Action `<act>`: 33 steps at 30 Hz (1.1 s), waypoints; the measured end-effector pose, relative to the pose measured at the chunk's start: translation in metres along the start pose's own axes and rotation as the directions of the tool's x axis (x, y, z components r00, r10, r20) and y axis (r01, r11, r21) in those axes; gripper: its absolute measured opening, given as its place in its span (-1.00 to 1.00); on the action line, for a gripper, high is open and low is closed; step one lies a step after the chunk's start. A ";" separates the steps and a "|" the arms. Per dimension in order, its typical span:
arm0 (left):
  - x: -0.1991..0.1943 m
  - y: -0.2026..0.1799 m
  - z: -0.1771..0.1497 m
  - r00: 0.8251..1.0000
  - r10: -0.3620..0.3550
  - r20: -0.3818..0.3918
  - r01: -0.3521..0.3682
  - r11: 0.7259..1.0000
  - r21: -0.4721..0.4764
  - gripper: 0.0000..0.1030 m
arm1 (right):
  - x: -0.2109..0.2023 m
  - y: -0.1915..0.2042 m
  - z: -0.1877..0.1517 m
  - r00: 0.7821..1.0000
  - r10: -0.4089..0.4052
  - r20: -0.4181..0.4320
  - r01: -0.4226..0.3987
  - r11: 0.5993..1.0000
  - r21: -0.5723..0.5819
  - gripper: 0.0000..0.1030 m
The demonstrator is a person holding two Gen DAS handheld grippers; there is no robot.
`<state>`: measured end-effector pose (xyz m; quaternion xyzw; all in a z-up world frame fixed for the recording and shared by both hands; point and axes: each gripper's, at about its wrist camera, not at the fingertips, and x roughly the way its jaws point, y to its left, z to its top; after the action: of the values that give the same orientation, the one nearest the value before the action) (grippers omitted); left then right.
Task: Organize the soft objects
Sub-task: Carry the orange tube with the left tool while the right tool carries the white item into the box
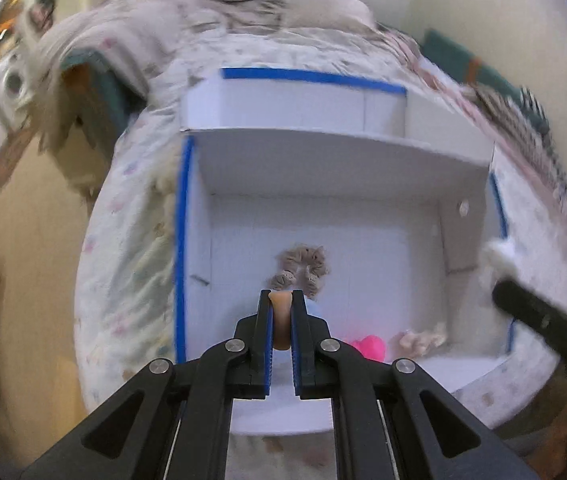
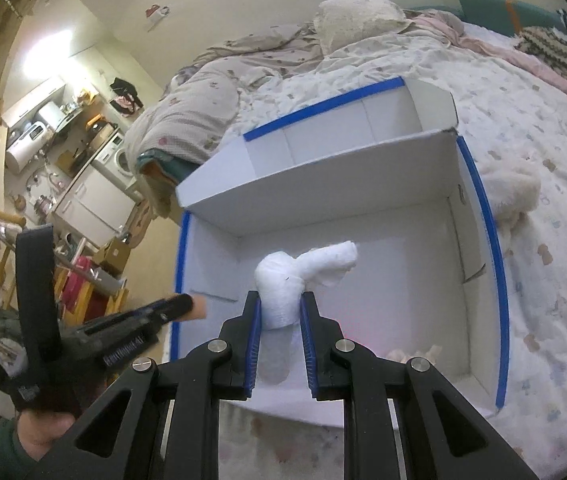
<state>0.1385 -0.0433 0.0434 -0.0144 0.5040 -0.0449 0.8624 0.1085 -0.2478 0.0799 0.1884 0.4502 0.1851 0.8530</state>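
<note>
An open white box with blue-taped rims (image 1: 181, 240) (image 2: 483, 216) lies on the bed. My left gripper (image 1: 281, 294) is shut on a small tan soft piece (image 1: 280, 320), above the box. Past its tips, over the box floor, shows a grey plush with paws (image 1: 303, 266); I cannot tell whether it joins the tan piece. A pink toy (image 1: 367, 348) and a cream plush (image 1: 423, 338) lie at the box's near side. My right gripper (image 2: 281, 296) is shut on a white soft toy (image 2: 283, 280) over the box. The left gripper (image 2: 187, 304) is also visible to its left.
The bed's patterned sheet (image 2: 543, 280) surrounds the box. A cream plush (image 2: 511, 188) lies just right of it. A duvet (image 2: 203, 92) and pillow (image 2: 359, 16) are piled beyond. Left of the bed are floor and kitchen units (image 2: 95, 196). A hand (image 2: 39, 436) holds the left gripper.
</note>
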 end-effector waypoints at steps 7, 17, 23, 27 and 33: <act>0.041 -0.001 -0.009 0.998 -0.028 -0.051 0.027 0.999 -0.022 -0.87 | 0.044 -0.031 -0.013 0.997 -0.039 -0.060 0.041 0.999 0.035 -0.60; 0.061 0.001 -0.017 0.998 -0.023 -0.066 0.024 1.000 0.009 -0.85 | 0.069 -0.040 -0.024 0.986 -0.089 -0.140 0.093 0.995 0.023 -0.60; 0.066 -0.002 -0.020 0.997 -0.002 -0.071 0.004 1.000 0.023 -0.85 | 0.073 -0.045 -0.026 0.982 -0.107 -0.157 0.113 0.993 0.027 -0.60; 0.066 -0.004 -0.022 0.998 0.011 -0.061 -0.009 0.999 0.034 -0.85 | 0.073 -0.047 -0.026 0.981 -0.108 -0.160 0.116 0.993 0.036 -0.60; 0.065 -0.002 -0.023 0.998 0.004 -0.063 -0.003 1.000 0.030 -0.79 | 0.074 -0.046 -0.026 0.981 -0.114 -0.160 0.122 0.992 0.043 -0.60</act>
<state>0.1502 -0.0511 -0.0240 0.0006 0.5303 -0.0512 0.8462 0.1322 -0.2474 -0.0078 0.1688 0.5312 0.1366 0.8190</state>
